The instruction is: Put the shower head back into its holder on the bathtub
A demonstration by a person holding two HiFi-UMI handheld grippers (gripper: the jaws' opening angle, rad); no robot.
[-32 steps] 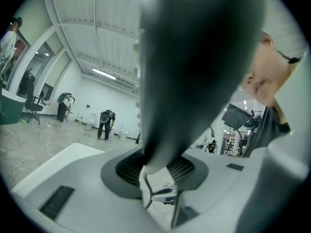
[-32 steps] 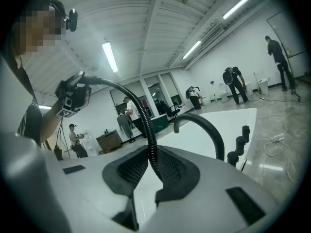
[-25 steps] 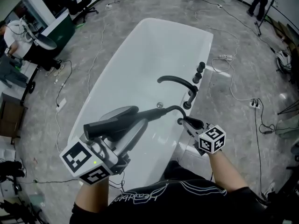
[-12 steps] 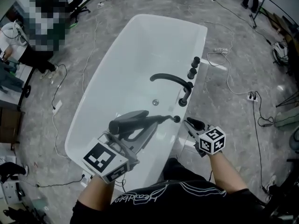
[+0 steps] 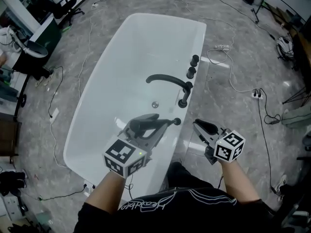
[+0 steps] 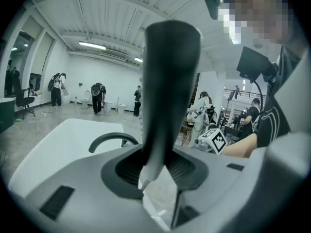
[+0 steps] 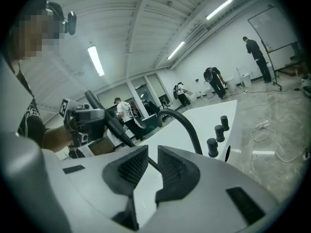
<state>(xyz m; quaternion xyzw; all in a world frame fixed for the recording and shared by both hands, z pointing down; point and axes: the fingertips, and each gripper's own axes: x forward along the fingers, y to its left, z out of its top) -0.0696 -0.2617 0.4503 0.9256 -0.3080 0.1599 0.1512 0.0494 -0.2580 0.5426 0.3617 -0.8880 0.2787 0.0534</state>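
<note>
Left gripper was clamped on the black shower head, held low over the bathtub, handle end right at the dark holder on the rim; seating was unclear. Right gripper sat just beside the holder, jaws slightly apart, nothing in them. Risk was an off-axis handle missing the socket and scraping the rim, or dropping into the tub if released early.

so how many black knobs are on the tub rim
3 black knobs, in a row on the bathtub rim beside the curved spout: nearest, middle, farthest. None looks hidden in the right gripper view.
</note>
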